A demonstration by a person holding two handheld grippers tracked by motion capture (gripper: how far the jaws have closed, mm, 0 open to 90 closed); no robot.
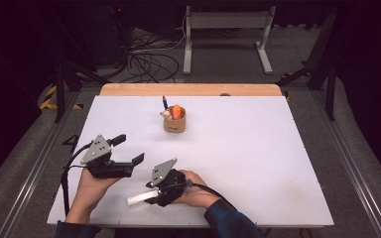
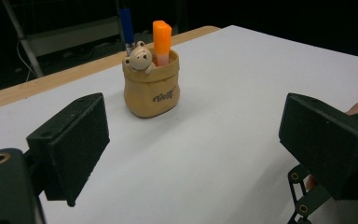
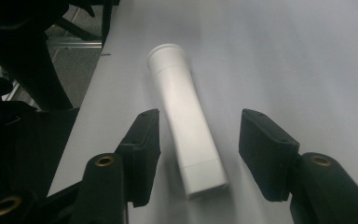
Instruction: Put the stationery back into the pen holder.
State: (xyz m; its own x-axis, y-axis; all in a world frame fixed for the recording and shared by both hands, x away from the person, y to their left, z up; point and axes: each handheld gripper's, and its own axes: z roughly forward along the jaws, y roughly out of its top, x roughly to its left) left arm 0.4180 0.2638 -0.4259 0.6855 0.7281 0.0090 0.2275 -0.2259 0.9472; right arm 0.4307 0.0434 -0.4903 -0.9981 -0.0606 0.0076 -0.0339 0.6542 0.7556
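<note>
A white capped tube (image 1: 138,199) (image 3: 177,93) lies flat on the white table near its front edge. My right gripper (image 1: 151,194) (image 3: 200,119) is low over the tube. Its jaws stand on either side of the tube with a gap on both sides, so it is open. My left gripper (image 1: 129,148) (image 2: 196,149) is held to the left, open and empty, facing a tan bag-shaped holder (image 1: 174,124) (image 2: 151,91). The holder has a small bear figure on its rim. An orange marker (image 1: 177,111) (image 2: 161,39) and a blue pen (image 1: 164,103) (image 2: 127,23) stand in it.
The white table top (image 1: 258,148) has a wooden strip (image 1: 188,89) along its far edge. Behind it on the floor are a metal frame stand (image 1: 225,29) and loose cables (image 1: 149,59). The tube lies close to the table's front left edge.
</note>
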